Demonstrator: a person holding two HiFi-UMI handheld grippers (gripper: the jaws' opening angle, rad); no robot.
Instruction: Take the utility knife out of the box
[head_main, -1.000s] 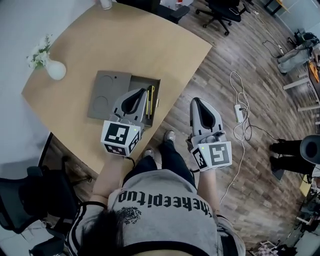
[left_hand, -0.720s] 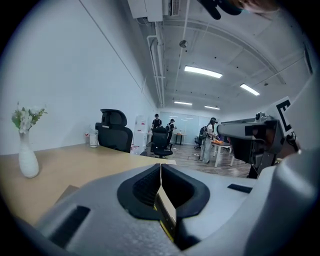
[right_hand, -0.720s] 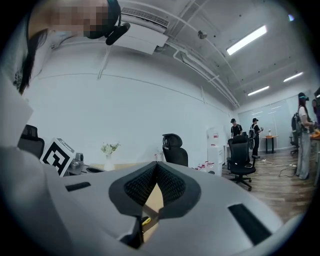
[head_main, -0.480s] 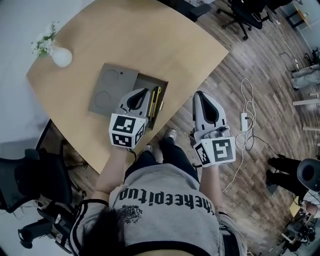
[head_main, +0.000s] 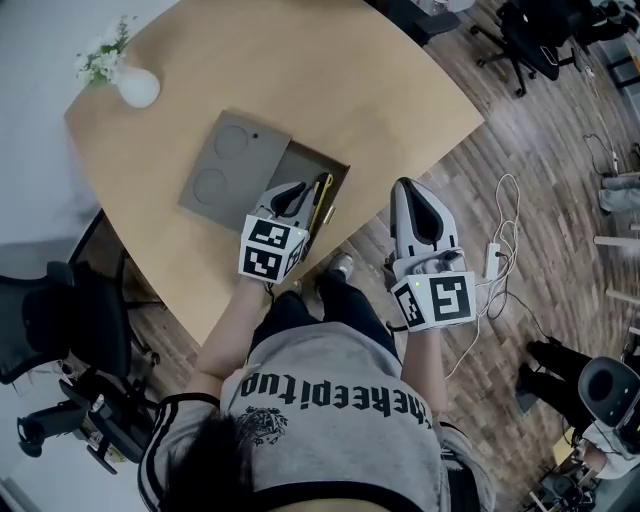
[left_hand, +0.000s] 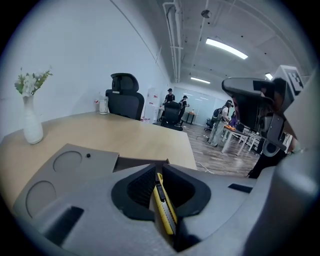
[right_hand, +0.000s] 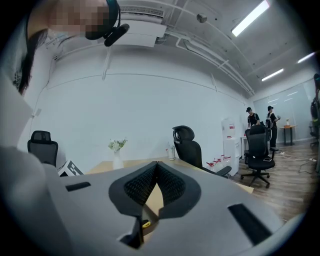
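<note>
Yellow knife (head_main: 321, 198) lies in the box (head_main: 312, 164), just beside the left claw (head_main: 299, 188), pressed together; right claw (head_main: 413, 186) also pressed together, empty.

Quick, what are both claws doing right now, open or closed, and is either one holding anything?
Left claw: closed, gripping nothing; the utility knife lies beyond it, not held.
Right claw: closed, empty.

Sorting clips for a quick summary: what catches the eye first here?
A yellow knife lies in the open grey box near the edge of the table, with the left hand-held gripper poised over it. The right hand-held gripper hangs off the table, over the wooden floor.
</note>
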